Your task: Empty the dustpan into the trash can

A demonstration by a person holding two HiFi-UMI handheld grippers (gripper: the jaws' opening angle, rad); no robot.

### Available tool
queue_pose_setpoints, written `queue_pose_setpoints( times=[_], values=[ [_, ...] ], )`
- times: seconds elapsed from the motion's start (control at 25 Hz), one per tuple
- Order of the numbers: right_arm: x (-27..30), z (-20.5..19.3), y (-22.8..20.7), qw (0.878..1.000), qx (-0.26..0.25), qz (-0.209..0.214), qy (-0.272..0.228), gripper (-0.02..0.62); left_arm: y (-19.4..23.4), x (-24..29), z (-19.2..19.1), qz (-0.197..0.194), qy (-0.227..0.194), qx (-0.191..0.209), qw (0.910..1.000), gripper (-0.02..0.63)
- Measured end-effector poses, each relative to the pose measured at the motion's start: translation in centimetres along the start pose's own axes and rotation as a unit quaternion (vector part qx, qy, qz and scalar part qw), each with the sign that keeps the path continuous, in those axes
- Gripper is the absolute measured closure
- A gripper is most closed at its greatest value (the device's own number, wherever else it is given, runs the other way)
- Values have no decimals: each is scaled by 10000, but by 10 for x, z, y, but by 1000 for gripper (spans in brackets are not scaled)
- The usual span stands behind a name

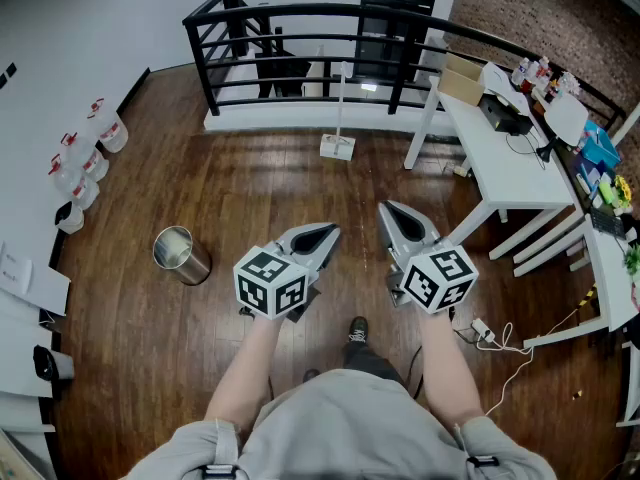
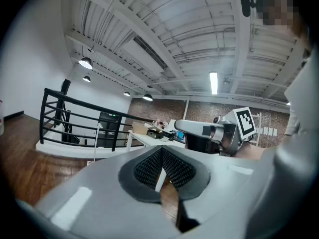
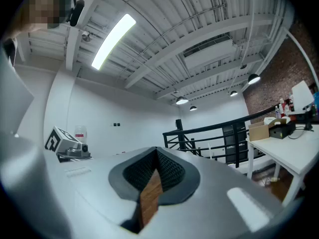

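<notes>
A shiny metal trash can stands on the wooden floor to the left of my left gripper. A white dustpan with a tall upright handle rests on the floor farther off, in front of the black railing. My left gripper is shut and holds nothing. My right gripper is held beside it, also shut and empty. In the left gripper view the pads meet, and the right gripper shows beyond them. The right gripper view shows its pads closed, with the left gripper's marker cube at the left.
A black railing closes off the far side. White tables loaded with boxes and gear stand at the right, with cables on the floor by them. Water bottles line the left wall. The person's shoe is below the grippers.
</notes>
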State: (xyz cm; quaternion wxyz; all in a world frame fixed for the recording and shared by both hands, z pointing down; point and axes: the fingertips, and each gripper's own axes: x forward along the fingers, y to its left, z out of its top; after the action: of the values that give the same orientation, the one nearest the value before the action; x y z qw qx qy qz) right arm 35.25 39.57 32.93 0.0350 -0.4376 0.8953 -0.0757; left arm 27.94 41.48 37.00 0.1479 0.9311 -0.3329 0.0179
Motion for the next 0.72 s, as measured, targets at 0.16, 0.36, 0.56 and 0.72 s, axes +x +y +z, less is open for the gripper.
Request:
queue_pose_setpoints(
  times=[0.16, 0.36, 0.56, 0.72],
  values=[
    [18, 4, -55, 10000, 42, 21, -73, 595, 15, 56, 8, 38, 33, 157, 9999, 601],
    [54, 17, -123, 9998, 35, 179, -101, 595, 49, 124, 28, 255, -71, 228, 9994, 601],
    [88, 31, -189, 9993, -37, 364, -37, 595, 84, 190, 52, 467, -86, 292, 9984, 601],
    [124, 44, -229, 9991, -62, 413, -44, 595, 119, 225, 71, 588, -101, 266, 9979, 601]
  ],
)
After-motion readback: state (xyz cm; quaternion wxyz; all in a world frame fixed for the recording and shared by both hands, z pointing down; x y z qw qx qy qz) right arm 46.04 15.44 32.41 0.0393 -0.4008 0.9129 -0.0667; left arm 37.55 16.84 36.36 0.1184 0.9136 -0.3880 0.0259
